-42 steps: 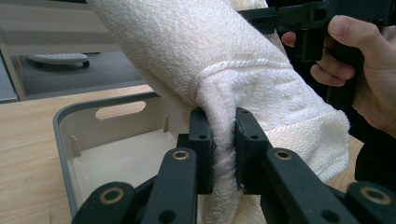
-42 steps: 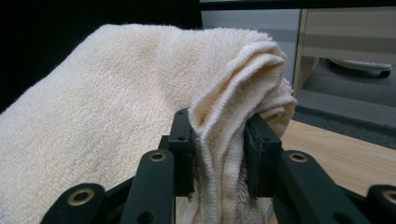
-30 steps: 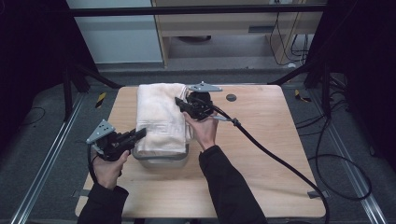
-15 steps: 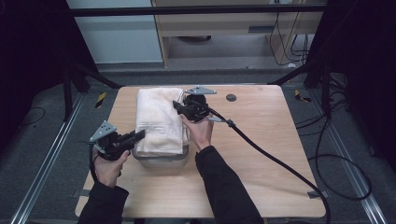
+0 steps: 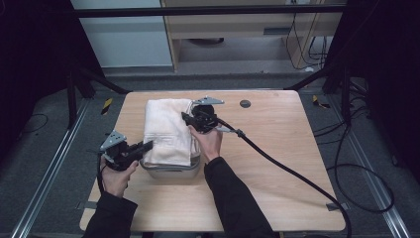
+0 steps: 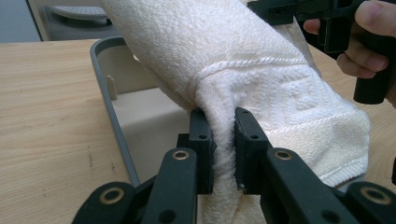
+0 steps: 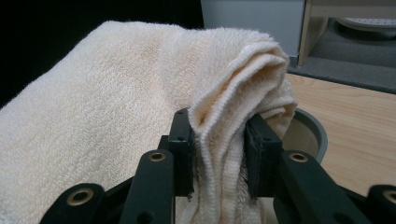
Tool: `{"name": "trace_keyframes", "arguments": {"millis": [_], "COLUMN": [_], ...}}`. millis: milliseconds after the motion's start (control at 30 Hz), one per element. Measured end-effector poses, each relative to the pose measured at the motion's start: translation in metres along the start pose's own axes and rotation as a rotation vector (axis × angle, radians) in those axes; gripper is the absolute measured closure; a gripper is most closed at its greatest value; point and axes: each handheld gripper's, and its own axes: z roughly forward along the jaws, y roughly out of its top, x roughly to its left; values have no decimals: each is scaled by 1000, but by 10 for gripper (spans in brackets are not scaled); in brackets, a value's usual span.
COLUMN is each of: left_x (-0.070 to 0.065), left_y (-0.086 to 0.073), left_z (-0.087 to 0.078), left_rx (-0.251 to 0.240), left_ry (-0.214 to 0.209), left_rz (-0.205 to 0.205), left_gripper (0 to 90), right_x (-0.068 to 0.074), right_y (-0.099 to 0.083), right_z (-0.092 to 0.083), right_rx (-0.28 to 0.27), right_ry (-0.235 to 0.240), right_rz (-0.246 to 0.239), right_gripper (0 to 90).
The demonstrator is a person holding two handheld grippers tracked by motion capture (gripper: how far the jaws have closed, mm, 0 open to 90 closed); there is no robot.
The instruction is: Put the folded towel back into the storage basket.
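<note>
A folded white towel (image 5: 167,130) is held over a grey plastic tub (image 5: 173,170) that stands on the wooden surface (image 5: 277,163). In the high view the towel's near end is draped across the tub, while its far end reaches toward the far edge of the surface.

The towel's near left corner is pinched by the left gripper (image 5: 143,147); in the left gripper view (image 6: 223,140) a bunched fold of terry cloth is seen squeezed between the two black jaws, with the tub's rim (image 6: 105,98) and pale floor just beyond.

The right gripper (image 5: 187,118) is placed at the towel's right edge, farther up. In the right gripper view (image 7: 219,140) several gathered layers of the towel (image 7: 116,107) are clamped between the jaws, and part of the tub's rounded corner (image 7: 310,128) is seen beside the cloth. A black cable (image 5: 287,168) trails from this gripper across the surface.
</note>
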Motion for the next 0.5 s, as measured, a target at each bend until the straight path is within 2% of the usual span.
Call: {"name": "trace_keyframes", "arguments": {"millis": [500], "left_x": [6], "left_y": [-10], "left_z": [12], "left_rx": [45], "left_ry": [33], "left_rz": [-4], "left_gripper": [787], "right_x": [-3], "right_y": [-12], "right_z": [15], "right_rx": [45], "right_ry": [-13], "right_rz": [-10], "right_gripper": [674]}}
